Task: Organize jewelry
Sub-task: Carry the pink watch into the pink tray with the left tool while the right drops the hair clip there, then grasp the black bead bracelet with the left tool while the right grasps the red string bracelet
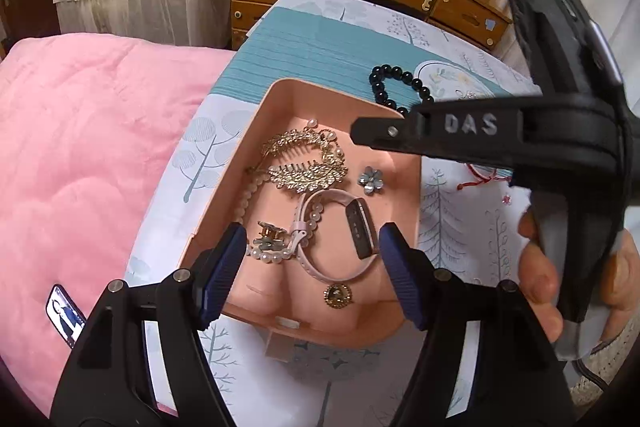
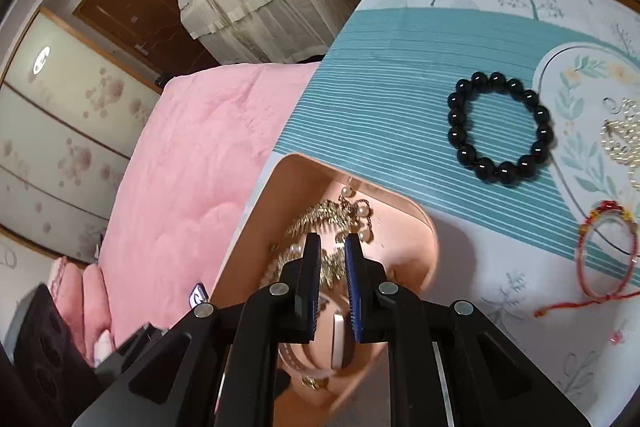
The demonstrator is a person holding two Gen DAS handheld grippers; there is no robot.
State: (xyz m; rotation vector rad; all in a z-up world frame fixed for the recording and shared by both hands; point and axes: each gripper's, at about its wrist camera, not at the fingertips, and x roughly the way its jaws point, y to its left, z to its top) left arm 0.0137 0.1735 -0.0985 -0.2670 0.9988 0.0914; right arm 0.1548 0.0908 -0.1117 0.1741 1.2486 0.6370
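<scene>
A: Which step is in hand, you think?

B: Filling the pink tray [image 1: 416, 195] on the counter [image 1: 460, 227]. It already holds a gold leaf hair comb [image 1: 298, 163], a pearl strand [image 1: 248, 195], a pink fitness band [image 1: 340, 235], a small flower brooch [image 1: 370, 179], a claw clip [image 1: 269, 233] and a round gold brooch [image 1: 338, 295]. The left hand-held gripper [image 1: 312, 259] hangs over the band with its jaws wide and nothing between them (I judge it has let the piece go).

A: And the right hand-held gripper [image 2: 333, 291]?

B: Its jaws are narrow, with only a thin gap. It is low over the tray, above the comb. Whether the pads press anything I cannot tell; I see no piece pinched.

A: What remains outside?

B: The black bead bracelet [image 2: 500, 127] lies on the teal stripes beyond the tray, well apart from it. The red cord bracelet [image 2: 606, 253] and a silver beaded piece [image 2: 622, 137] lie on the right.

A: So the next move?

B: Probably one gripper must go to the black bracelet, open enough for a bead, and pinch one side of the ring.

A: Do the views differ?

B: Yes. The left view shows the whole tray content and a person's hand [image 1: 540, 267] on the right tool. Only the right view shows the three loose pieces clearly.
</scene>
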